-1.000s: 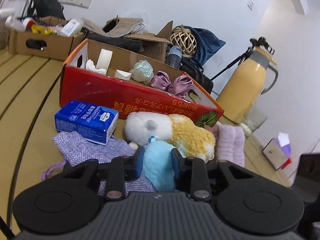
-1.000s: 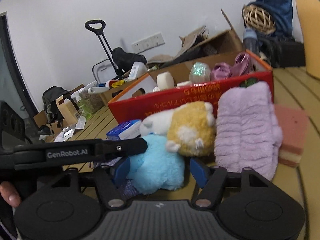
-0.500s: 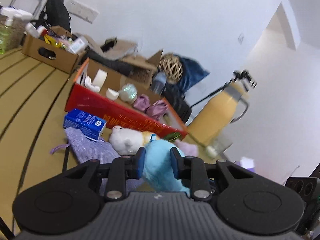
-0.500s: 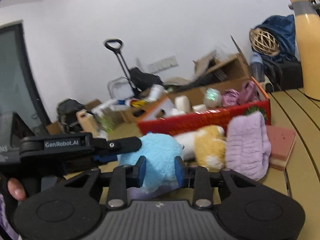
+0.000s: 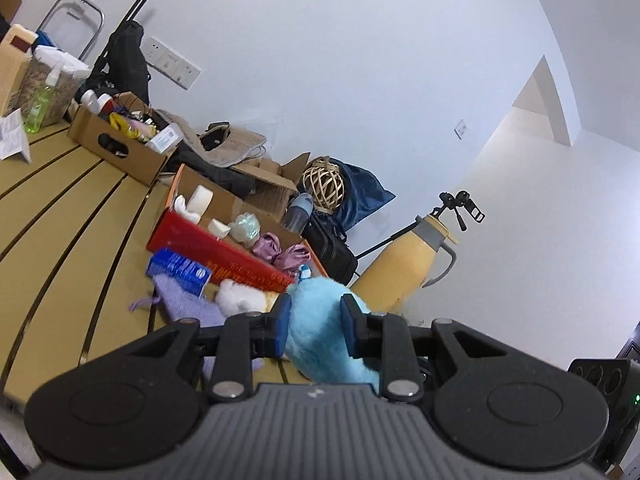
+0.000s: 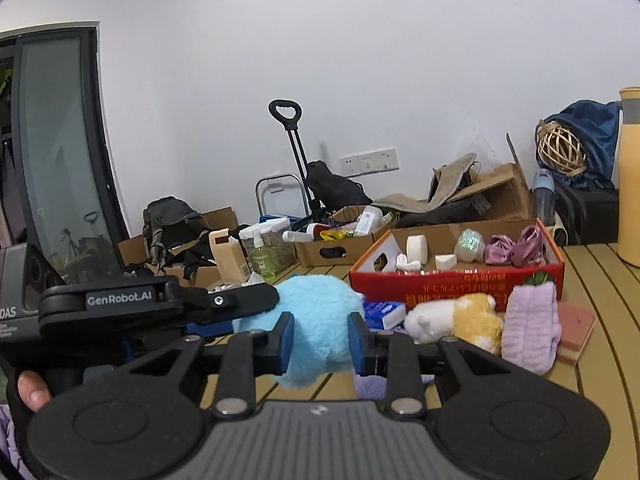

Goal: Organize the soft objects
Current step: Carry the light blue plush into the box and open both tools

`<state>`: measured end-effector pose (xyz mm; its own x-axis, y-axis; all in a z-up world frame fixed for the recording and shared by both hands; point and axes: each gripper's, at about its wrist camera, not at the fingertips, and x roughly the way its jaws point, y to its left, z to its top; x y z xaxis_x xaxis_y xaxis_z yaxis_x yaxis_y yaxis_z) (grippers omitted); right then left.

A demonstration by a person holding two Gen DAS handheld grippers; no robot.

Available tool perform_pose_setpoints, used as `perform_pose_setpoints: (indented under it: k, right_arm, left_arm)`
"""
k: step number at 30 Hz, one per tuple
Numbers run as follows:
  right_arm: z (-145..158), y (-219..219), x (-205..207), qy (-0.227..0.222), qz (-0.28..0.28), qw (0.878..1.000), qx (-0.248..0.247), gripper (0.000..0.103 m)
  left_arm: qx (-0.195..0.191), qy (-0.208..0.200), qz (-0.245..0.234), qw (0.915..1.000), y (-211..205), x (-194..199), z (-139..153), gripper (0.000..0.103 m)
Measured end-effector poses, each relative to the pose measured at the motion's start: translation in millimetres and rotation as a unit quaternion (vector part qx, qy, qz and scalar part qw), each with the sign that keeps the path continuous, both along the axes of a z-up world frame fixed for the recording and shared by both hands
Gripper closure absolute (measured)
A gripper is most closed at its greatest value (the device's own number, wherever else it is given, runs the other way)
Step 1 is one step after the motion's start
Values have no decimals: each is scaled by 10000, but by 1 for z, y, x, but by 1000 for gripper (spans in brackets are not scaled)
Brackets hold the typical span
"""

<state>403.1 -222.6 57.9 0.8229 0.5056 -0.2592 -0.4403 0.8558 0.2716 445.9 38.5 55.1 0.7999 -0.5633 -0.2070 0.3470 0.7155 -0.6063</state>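
While both grippers clamp the blue plush (image 6: 316, 312), it hangs above the slatted table (image 6: 600, 280), clear of the things lying there. The left gripper (image 5: 314, 322) has its blue pads pressed into the plush's sides, the fur bulging forward between them, and a small tag (image 5: 305, 271) sticks up from the plush's far end. The right gripper (image 6: 320, 336) is likewise closed on the plush, its pads sunk into the fur from either side. Seen from the right wrist, the left gripper reaches in from the left, and a fingertip (image 6: 34, 388) of the person's hand shows at its handle. Below and beyond the plush, the red box (image 6: 456, 286) sits on the table with its top open; inside lie a white roll (image 6: 416, 246), an iridescent ball (image 6: 470, 244) and pink satin pieces (image 6: 514, 248). Just in front of the box lie a blue pack (image 6: 384, 314), a white and yellow plush (image 6: 456, 320), a lilac fuzzy cloth (image 6: 530, 328) and a pink sponge (image 6: 574, 330), the cloth touching the yellow plush on one side and the sponge on the other. A purple knit pouch (image 5: 180, 300) lies partly under the blue pack. Behind the box stand cardboard boxes (image 5: 120, 144) of clutter, a wicker ball (image 5: 322, 184) against dark blue fabric, and a yellow jug (image 5: 400, 264) toward the table's right.
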Motion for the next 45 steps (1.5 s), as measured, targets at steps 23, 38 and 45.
perform_pose_setpoints:
  k: [23, 38, 45]
  right_arm:
    - [-60, 42, 356, 1929, -35, 9789, -671, 81]
    - [47, -27, 207, 679, -99, 9957, -630, 75]
    - [74, -63, 62, -130, -505, 9938, -984, 57]
  left_arm:
    - [1960, 781, 6, 9775, -26, 293, -36, 67]
    - [2700, -311, 895, 9582, 2, 82, 45, 44]
    - [2981, -901, 1007, 9449, -5, -63, 52, 23]
